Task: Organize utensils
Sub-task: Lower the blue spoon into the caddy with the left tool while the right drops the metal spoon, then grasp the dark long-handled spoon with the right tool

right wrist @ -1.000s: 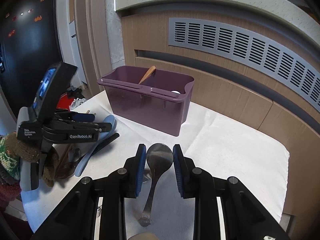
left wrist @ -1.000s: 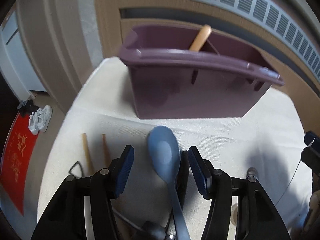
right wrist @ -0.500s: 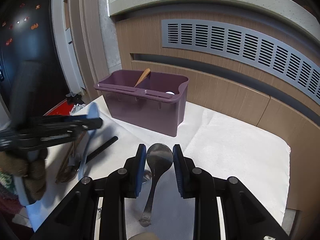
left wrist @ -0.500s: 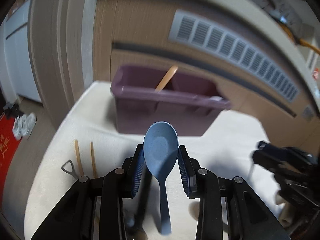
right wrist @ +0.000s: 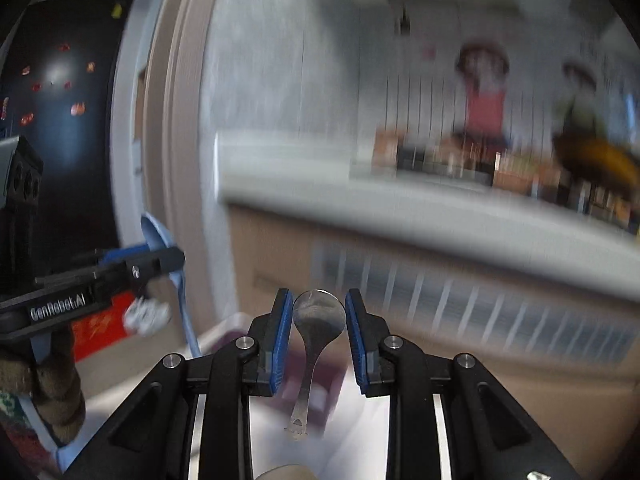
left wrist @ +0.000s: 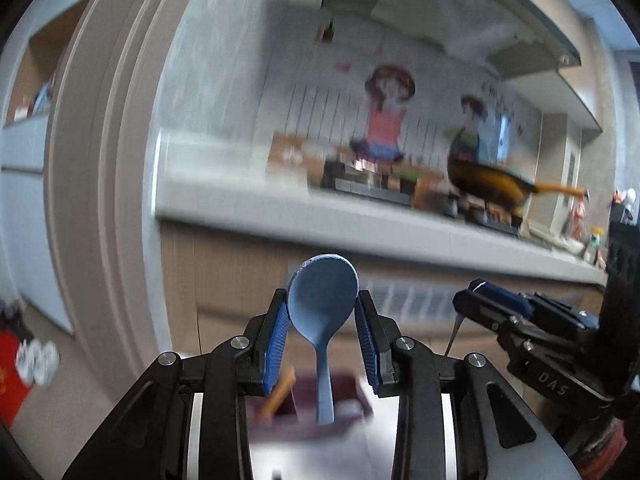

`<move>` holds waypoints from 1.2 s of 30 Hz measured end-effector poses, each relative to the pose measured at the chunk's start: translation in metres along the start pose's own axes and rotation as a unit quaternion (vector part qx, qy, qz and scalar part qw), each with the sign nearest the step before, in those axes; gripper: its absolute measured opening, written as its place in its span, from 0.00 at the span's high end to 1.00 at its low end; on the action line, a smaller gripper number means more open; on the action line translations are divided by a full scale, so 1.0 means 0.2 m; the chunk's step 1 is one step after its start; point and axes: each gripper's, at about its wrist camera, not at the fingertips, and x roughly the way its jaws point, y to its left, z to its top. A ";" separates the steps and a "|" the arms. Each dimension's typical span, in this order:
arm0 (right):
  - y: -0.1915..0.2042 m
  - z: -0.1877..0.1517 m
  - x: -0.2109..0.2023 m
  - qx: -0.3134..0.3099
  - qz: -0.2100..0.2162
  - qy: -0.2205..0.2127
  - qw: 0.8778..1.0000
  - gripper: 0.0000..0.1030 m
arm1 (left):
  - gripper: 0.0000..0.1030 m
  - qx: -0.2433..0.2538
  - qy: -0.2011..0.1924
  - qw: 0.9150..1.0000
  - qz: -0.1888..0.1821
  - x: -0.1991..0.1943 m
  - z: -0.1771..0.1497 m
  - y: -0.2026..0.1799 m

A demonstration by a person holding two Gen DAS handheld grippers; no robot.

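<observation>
My left gripper (left wrist: 322, 320) is shut on a blue plastic spoon (left wrist: 323, 300), bowl up, handle hanging down over the purple utensil caddy (left wrist: 308, 412), which shows blurred low in the view with a wooden handle (left wrist: 278, 394) in it. My right gripper (right wrist: 319, 320) is shut on a metal spoon (right wrist: 319, 316), bowl up, handle hanging over the blurred purple caddy (right wrist: 296, 372). In the right wrist view the left gripper (right wrist: 160, 260) shows at the left with the blue spoon (right wrist: 180, 280).
Both views are tilted up and blurred. A grey counter ledge (left wrist: 360, 220) with kitchen items and a wall picture lies ahead, above a wood panel with a vent grille (right wrist: 460, 300). The right gripper (left wrist: 520, 320) shows at the right of the left wrist view.
Both grippers have lifted high off the table and tilted upward, each carrying its spoon. The caddy has dropped to the bottom of both views.
</observation>
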 end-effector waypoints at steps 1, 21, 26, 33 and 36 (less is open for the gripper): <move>0.01 0.06 0.02 -0.005 -0.001 -0.010 1.000 0.76 | 0.67 0.000 -0.005 1.000 0.002 0.02 0.02 0.01; -0.07 -0.40 0.79 0.074 0.045 0.151 0.985 0.74 | 0.52 -0.055 0.145 0.988 -0.017 0.66 -0.45 0.32; -0.05 -0.37 0.55 0.056 0.026 0.114 0.992 0.74 | 0.47 -0.048 0.139 0.989 0.004 0.48 -0.45 0.28; 0.14 -0.62 0.27 -0.015 0.085 0.182 0.980 0.73 | 0.43 -0.014 0.182 0.982 0.055 0.24 -0.69 0.24; 0.21 -0.84 0.20 -0.021 0.147 0.253 0.956 0.73 | 0.43 -0.014 0.218 0.974 0.065 0.15 -0.83 0.24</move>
